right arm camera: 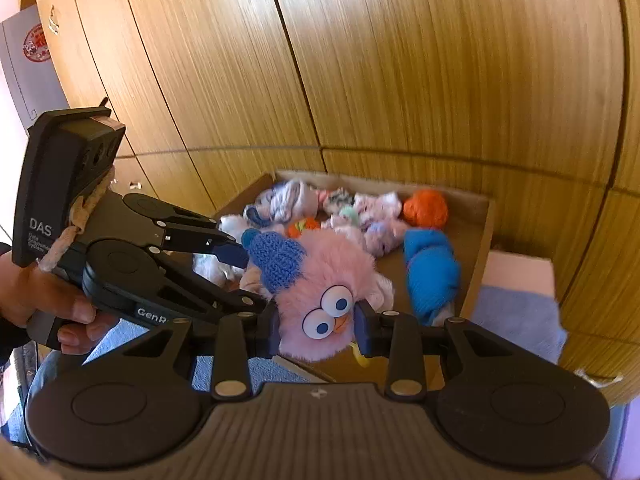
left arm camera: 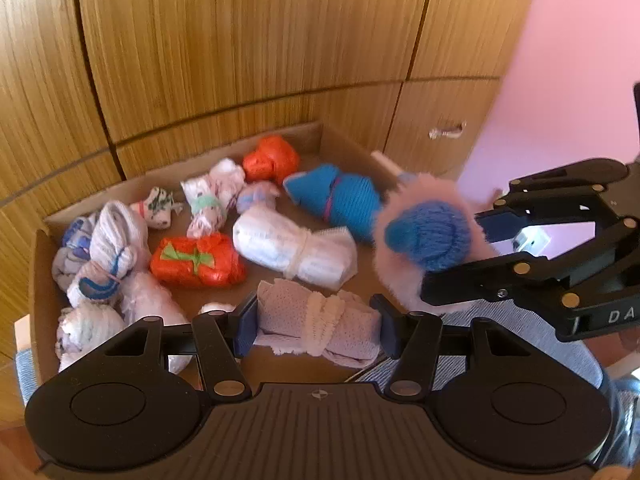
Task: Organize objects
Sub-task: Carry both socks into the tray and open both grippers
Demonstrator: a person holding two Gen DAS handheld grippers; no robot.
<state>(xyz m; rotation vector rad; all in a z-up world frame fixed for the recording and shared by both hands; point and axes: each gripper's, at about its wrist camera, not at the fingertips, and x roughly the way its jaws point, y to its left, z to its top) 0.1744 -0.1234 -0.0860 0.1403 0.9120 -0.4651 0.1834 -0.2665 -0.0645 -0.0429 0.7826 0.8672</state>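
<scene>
Right wrist view: my right tongs (right arm camera: 316, 328) clamped pink plush (right arm camera: 320, 296) above cardboard box (right arm camera: 478, 240), ready for dropping in; left tongs (left arm camera: 316, 320) half-open around lilac bundle (left arm camera: 316, 328), grip unclear.

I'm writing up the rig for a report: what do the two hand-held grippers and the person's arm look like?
Both are matte black linkages with silver rivets and blue finger pads. The left hand-held gripper carries white "DAS" and "GenR" lettering, a boxy camera head and a beige cord. The right hand-held gripper has round discs and a ribbed centre. A dark sleeve shows.

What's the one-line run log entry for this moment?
left gripper: shut on lilac cloth roll | right gripper: shut on pink plush toy | place: above cardboard box
</scene>
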